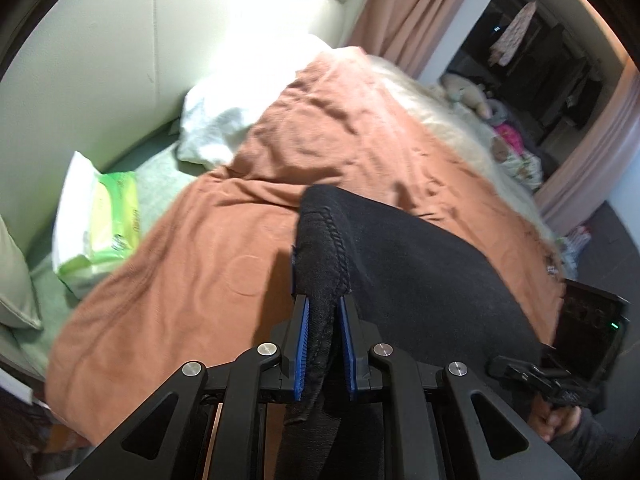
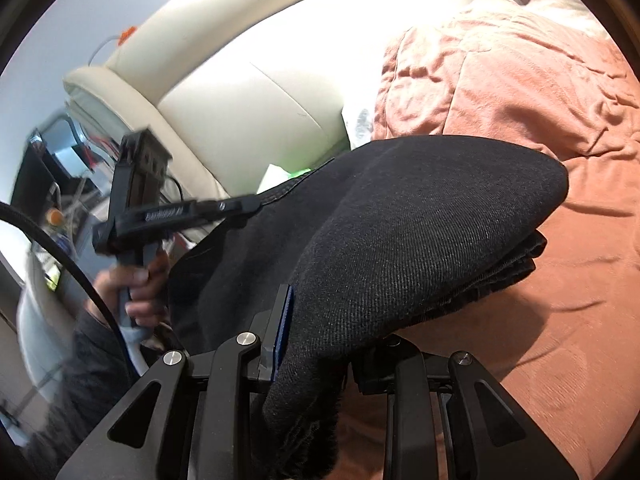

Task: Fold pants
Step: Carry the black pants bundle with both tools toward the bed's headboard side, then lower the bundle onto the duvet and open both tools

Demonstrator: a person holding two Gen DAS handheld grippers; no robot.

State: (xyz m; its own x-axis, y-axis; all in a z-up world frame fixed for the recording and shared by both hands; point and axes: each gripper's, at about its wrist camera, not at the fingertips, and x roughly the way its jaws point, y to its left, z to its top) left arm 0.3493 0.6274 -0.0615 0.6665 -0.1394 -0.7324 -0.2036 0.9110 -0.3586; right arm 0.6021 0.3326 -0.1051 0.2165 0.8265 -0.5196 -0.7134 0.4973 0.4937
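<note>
Hiding right gripper fingers: black pants.

Black pants, rust-orange blanket, blue-padded tongs, green-white pack.

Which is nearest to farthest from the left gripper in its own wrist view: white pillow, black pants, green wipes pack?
1. black pants: clamped between the jaws of the left gripper, draped off to the right.
2. green wipes pack: off to the left, on the bed beside the orange blanket.
3. white pillow: farther up, by the headboard.
</note>
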